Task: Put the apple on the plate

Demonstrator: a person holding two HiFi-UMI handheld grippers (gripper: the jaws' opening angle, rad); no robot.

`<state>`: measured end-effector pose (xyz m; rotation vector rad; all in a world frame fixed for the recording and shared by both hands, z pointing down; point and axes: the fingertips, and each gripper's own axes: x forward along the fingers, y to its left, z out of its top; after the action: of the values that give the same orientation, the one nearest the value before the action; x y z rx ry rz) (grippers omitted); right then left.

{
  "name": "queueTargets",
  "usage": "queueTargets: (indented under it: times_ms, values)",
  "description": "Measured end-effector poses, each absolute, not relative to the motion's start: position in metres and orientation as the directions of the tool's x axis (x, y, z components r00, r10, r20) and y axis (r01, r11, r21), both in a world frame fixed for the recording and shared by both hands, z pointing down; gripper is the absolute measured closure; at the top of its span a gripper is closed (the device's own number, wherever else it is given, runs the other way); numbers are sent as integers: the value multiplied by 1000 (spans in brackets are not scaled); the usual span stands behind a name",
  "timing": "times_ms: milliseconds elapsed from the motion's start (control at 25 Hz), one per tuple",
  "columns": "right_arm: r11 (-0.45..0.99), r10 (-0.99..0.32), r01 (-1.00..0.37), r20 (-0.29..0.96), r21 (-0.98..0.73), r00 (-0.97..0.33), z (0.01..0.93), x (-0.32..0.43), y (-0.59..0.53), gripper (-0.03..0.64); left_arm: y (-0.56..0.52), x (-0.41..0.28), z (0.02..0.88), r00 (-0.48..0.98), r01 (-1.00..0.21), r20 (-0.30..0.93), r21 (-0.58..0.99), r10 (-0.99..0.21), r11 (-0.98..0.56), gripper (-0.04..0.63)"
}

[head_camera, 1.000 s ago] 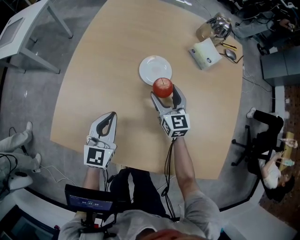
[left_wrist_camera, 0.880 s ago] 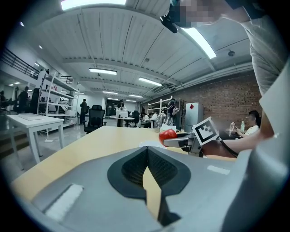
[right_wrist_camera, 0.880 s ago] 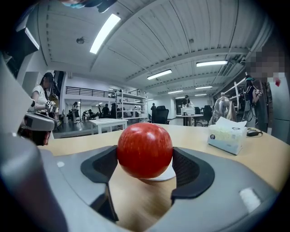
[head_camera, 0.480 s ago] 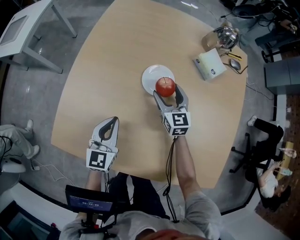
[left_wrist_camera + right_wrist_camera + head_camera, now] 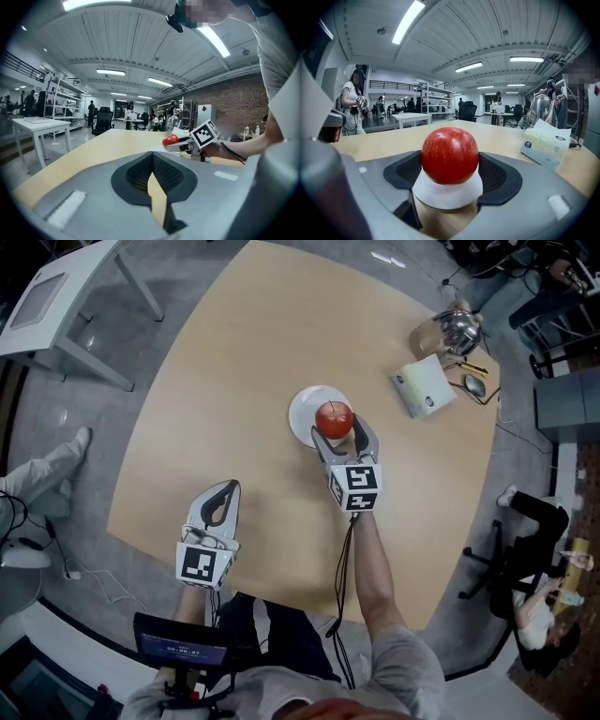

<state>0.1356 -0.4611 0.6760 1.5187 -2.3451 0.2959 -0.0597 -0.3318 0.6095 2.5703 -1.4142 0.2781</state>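
Observation:
A red apple (image 5: 334, 418) is clamped between the jaws of my right gripper (image 5: 336, 424), which is shut on it. The apple hangs just above the near part of a small white plate (image 5: 305, 413) in the middle of the wooden table. In the right gripper view the apple (image 5: 450, 154) fills the gap of the right gripper (image 5: 450, 161), with the plate (image 5: 447, 194) right beneath it. My left gripper (image 5: 222, 491) lies near the table's front edge, shut and empty. From the left gripper (image 5: 152, 153) the apple (image 5: 170, 140) shows off to the right.
A tissue box (image 5: 427, 387) lies at the far right of the table, with a shiny metal pot (image 5: 455, 326) and a mouse (image 5: 473, 383) behind it. A white side table (image 5: 56, 306) stands on the floor at far left, an office chair (image 5: 525, 521) at right.
My right gripper has carried the apple forward from the plate's near edge to a spot over the plate. The left gripper has stayed where it was.

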Motion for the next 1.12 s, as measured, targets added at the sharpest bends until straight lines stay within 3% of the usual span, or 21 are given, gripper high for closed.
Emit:
queueTargets:
  times_ms: [1120]
  values:
    - [405, -812, -914, 452, -17, -368, 691, 135, -464, 218, -328, -62, 596, 500, -864, 253, 74, -828, -499, 577]
